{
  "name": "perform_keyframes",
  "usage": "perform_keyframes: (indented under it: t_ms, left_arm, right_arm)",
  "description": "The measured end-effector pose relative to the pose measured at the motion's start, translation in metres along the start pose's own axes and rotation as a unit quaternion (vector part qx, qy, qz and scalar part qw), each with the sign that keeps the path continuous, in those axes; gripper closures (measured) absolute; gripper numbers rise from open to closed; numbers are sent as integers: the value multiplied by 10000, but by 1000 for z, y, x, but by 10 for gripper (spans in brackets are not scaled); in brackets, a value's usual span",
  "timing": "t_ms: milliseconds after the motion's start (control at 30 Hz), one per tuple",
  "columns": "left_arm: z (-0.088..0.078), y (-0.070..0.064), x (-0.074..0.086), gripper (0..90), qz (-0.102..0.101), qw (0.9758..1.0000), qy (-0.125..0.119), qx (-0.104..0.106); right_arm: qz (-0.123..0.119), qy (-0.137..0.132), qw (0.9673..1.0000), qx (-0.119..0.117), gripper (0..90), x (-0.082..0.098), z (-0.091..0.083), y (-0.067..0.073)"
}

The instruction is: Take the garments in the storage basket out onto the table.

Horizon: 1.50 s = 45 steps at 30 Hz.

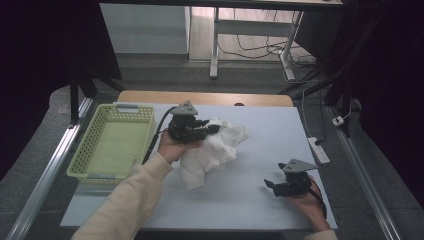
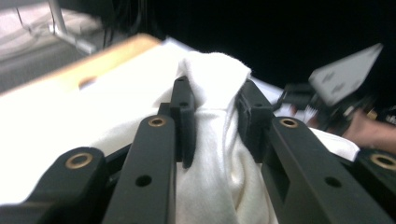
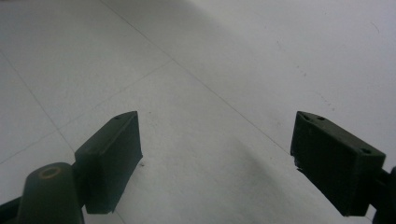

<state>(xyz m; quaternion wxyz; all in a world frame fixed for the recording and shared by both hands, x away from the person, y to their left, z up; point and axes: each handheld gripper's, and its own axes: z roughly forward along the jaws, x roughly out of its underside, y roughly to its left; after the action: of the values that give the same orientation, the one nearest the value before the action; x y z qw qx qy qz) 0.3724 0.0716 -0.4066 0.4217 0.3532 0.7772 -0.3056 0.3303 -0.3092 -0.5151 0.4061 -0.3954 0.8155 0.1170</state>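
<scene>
The left tool (image 1: pixel 212 128) is clenching a bunched fold of the white cloth (image 1: pixel 212 150); in the left gripper view its 2 jaws are pressing the cloth (image 2: pixel 217 116) from both sides. The rest of the cloth is lying on the counter (image 1: pixel 260 125), below and just beside this tool. The green basket (image 1: pixel 112 145) is standing behind the left hand. The right tool (image 1: pixel 268 184) is resting low over the counter, well apart from the cloth, with its jaws released and wide (image 3: pixel 215 144).
</scene>
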Motion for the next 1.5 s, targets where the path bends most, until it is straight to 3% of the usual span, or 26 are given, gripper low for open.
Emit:
perform_keyframes:
  t_ms: [133, 300, 500, 600, 633, 700, 800, 967, 1067, 1133, 1200, 1400, 1500]
  left_arm:
    - [23, 7, 23, 716, -156, 9993, 347, 34]
    - [45, 10, 42, 713, -288, 9977, 606, 61]
    - [61, 7, 52, 685, -213, 9956, 908, 46]
    - [59, 6, 51, 579, -181, 9960, 860, 189]
    - [56, 5, 49, 490, -150, 9964, 804, 205]
    - [46, 4, 44, 303, -140, 9978, 645, 29]
    - [22, 3, 36, 186, -71, 9992, 396, -71]
    - [-19, -1, 34, 206, 211, 9978, 367, -510]
    - [-41, -3, 40, 210, 449, 9954, 383, -749]
    - [-55, -4, 49, 214, 489, 9935, 338, -967]
    - [-66, -4, 59, 220, 446, 9937, 343, -969]
    - [-93, -6, 87, 231, 539, 9908, 498, -1134]
    - [-102, -3, 98, 237, 460, 9907, 528, -1163]
  right_arm:
    - [-2, 9, 10000, -8, 164, 0, 0, 0]
    - [-11, 63, 10000, 4, 164, 1, 1, 0]
    - [-21, 50, 10000, 5, 164, 1, 1, 0]
    - [-21, 47, 10000, 3, 163, 1, 1, 0]
    - [-17, 42, 10000, 3, 164, 1, 0, 0]
    - [1, 37, 10000, 9, 164, 1, 0, 0]
    - [13, 25, 10000, 17, 164, 1, 0, 0]
    - [-17, 17, 10000, 26, 164, 0, -1, 0]
    - [-15, -20, 10000, 43, 164, 0, -2, 1]
    - [-6, -31, 10000, 56, 164, 0, -3, 1]
    - [-1, -58, 10000, 75, 165, 0, -3, 1]
    - [-5, -113, 9999, 49, 165, 0, -4, 1]
    - [4, -151, 9999, 59, 165, -1, -5, 1]
